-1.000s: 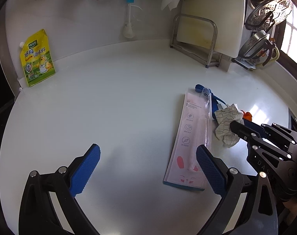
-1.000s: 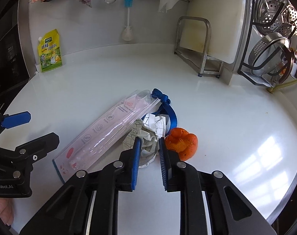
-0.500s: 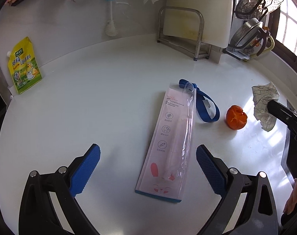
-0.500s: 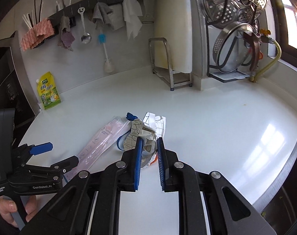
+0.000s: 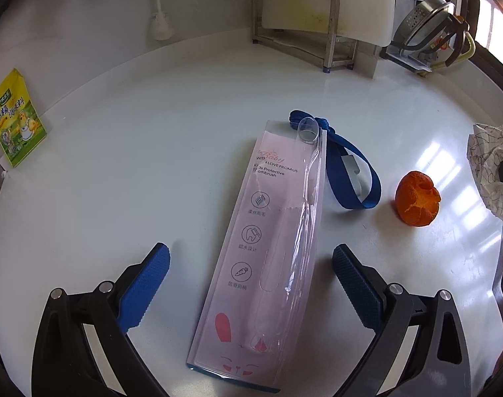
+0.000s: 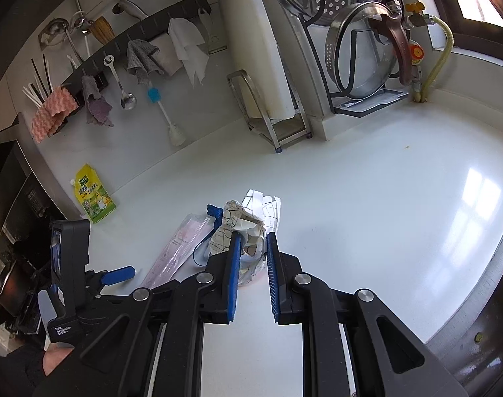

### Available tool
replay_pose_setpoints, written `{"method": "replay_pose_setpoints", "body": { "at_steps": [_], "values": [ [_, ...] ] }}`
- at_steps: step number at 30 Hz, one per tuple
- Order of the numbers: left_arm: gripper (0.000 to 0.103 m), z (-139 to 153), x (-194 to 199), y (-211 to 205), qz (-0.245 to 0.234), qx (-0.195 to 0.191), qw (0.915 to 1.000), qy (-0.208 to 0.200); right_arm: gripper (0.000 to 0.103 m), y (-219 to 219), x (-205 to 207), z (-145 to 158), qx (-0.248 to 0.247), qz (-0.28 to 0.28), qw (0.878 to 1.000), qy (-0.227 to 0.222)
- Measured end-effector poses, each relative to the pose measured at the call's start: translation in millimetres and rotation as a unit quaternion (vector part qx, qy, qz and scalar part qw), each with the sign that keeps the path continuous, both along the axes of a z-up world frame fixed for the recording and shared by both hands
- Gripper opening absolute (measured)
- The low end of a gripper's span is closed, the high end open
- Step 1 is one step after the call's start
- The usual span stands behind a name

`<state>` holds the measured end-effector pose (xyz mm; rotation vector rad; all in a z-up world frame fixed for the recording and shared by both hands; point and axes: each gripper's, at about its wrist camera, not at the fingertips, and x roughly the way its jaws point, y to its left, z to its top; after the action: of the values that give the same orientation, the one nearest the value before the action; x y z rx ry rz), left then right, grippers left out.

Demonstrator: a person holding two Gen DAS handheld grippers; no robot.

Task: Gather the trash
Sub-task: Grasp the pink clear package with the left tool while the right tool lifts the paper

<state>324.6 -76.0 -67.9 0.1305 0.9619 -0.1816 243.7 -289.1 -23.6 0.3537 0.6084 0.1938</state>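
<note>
Lifted further since a second ago, the right gripper (image 6: 253,241) now carries the wrapper (image 6: 248,221) clear of the counter (image 6: 383,182), its blue pads clenched on the crumpled paper's lower folds. Seen from the left wrist, that wrapper (image 5: 489,168) hangs at the far right edge, above and beside the peel (image 5: 417,198), which sits alone on the white counter (image 5: 152,165). The left gripper (image 5: 251,271) has closed in on the toothbrush pack (image 5: 271,248) (a pink sleeve with a clear blister), its jaws spread wide to either side of the pack's lower half, touching nothing. A blue strap (image 5: 347,172) loops out from under the pack's top end, between pack and peel. A yellow pouch (image 5: 14,122) leans against the back wall at left, well apart from the rest.
</note>
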Motion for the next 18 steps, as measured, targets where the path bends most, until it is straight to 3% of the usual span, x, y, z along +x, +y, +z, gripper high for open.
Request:
{"method": "replay_pose_setpoints", "body": {
  "at_steps": [6, 10, 11, 18],
  "values": [
    [0.093, 0.3, 2.4, 0.3, 0.0, -0.003, 1.0, 0.0, 0.015, -0.3, -0.8, 0.5, 0.005, 0.001, 1.0, -0.002],
    [0.059, 5.9, -2.8, -1.1, -0.018, -0.016, 0.9997, -0.009, 0.015, -0.2, 0.2, -1.1, 0.005, 0.002, 1.0, 0.002],
    [0.055, 6.9, -4.8, -2.6, -0.021, -0.016, 0.9996, -0.011, 0.015, 0.0, 0.3, -1.7, 0.005, 0.003, 1.0, 0.002],
    [0.054, 12.6, -18.2, 7.0, -0.009, -0.021, 0.9994, -0.027, 0.015, 1.7, 0.0, -2.3, 0.0, 0.003, 1.0, 0.003]
  ]
}}
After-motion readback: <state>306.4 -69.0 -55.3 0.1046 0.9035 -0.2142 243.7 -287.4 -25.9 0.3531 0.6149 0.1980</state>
